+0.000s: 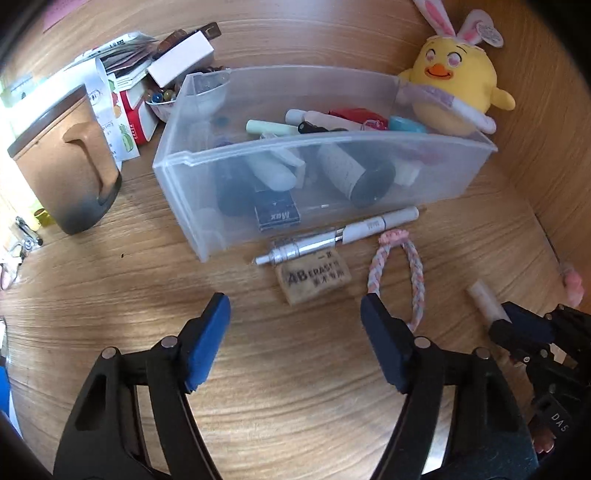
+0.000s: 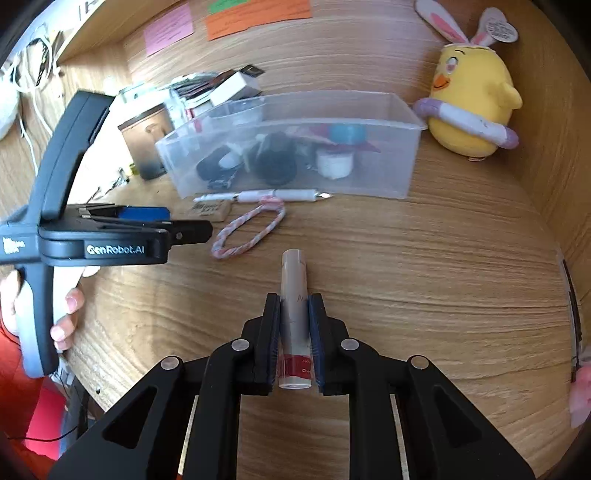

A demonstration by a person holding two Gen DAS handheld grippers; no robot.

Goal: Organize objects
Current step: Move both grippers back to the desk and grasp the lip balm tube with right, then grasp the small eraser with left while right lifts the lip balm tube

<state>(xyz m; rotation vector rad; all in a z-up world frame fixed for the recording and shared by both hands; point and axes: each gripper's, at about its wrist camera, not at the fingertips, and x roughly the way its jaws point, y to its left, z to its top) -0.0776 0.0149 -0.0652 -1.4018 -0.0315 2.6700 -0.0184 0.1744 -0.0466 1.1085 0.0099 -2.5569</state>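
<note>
My right gripper (image 2: 294,334) clenches the tube (image 2: 293,291); my left gripper (image 1: 295,332) hangs released, eraser (image 1: 313,276) at twelve o'clock.

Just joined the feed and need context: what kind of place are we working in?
Probably a home or study desk. A wooden desktop with sticky notes on its back panel, a clear bin of small stationery, and a plush chick.

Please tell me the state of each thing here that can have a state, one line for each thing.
Left tongs: open, nothing between them.
Right tongs: shut on the tube.
Tube: lying on the desk, gripped.
Clear bin: open on top, partly filled.
Pen: lying outside the bin.
Eraser: lying beside the pen.
Braided loop: flat on the desk.
</note>
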